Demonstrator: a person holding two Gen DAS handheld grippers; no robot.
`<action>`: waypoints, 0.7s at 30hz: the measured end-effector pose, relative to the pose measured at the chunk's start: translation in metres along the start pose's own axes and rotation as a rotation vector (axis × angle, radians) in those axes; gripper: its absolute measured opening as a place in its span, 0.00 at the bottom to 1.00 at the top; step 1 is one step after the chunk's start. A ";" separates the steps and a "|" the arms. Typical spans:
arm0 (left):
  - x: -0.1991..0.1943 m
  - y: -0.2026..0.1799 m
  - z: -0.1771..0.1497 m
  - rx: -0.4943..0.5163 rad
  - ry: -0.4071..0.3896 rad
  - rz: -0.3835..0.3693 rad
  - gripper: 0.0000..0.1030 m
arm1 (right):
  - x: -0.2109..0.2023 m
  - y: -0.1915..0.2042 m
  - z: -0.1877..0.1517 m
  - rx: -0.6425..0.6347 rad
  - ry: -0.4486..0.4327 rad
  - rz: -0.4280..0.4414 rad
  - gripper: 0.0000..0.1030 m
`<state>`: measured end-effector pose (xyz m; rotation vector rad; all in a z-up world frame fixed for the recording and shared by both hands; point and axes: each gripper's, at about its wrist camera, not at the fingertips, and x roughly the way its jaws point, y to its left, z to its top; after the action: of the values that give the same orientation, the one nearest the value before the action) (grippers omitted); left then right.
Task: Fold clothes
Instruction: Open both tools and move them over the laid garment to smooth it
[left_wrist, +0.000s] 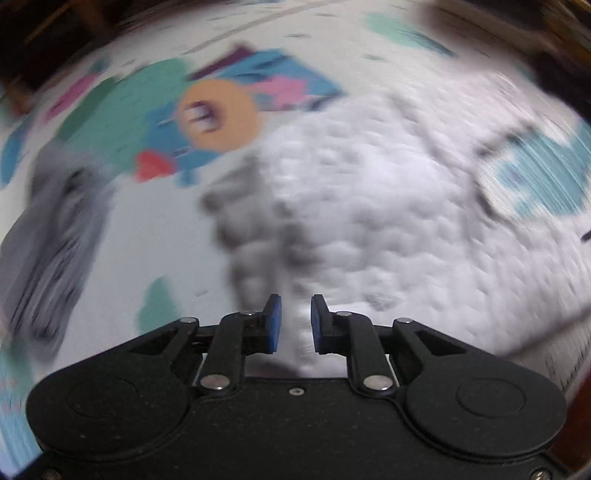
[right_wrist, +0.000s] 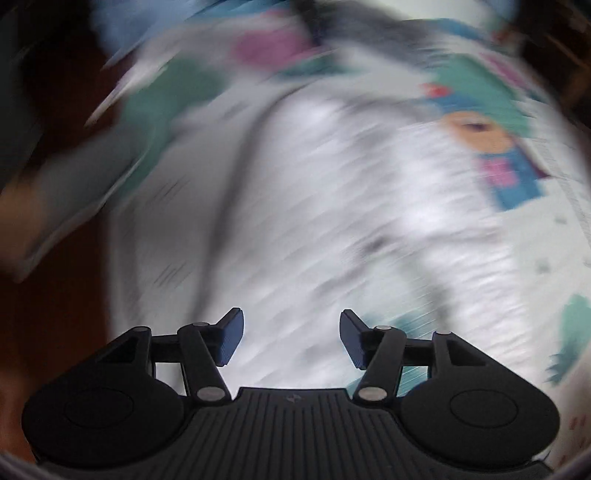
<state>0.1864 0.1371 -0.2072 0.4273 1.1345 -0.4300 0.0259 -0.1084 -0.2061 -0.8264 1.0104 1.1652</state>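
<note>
At far left a grey folded garment (left_wrist: 55, 236) lies on our colourful printed play mat (left_wrist: 147, 114). Our left gripper (left_wrist: 295, 325), jaws narrowly apart, pinches a ridge of the white bubbly-textured garment (left_wrist: 369, 192); it may slip. Our right gripper (right_wrist: 291, 338) gapes empty above it; both views blur.

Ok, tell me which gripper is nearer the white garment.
Left. The left gripper has the white garment between its narrow-set fingers; the right gripper hangs open above it.
</note>
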 end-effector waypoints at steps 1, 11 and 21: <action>0.004 -0.007 0.001 0.029 0.009 -0.016 0.14 | 0.007 0.020 -0.009 -0.025 0.019 0.021 0.62; 0.047 -0.030 -0.021 0.108 0.156 -0.060 0.14 | 0.020 0.028 -0.067 -0.041 0.091 0.029 0.57; 0.025 -0.047 -0.022 0.136 0.227 -0.268 0.18 | -0.013 -0.016 -0.123 -0.139 0.317 0.156 0.57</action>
<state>0.1533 0.1062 -0.2432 0.4523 1.3946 -0.7101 0.0164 -0.2295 -0.2365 -1.0821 1.2818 1.2723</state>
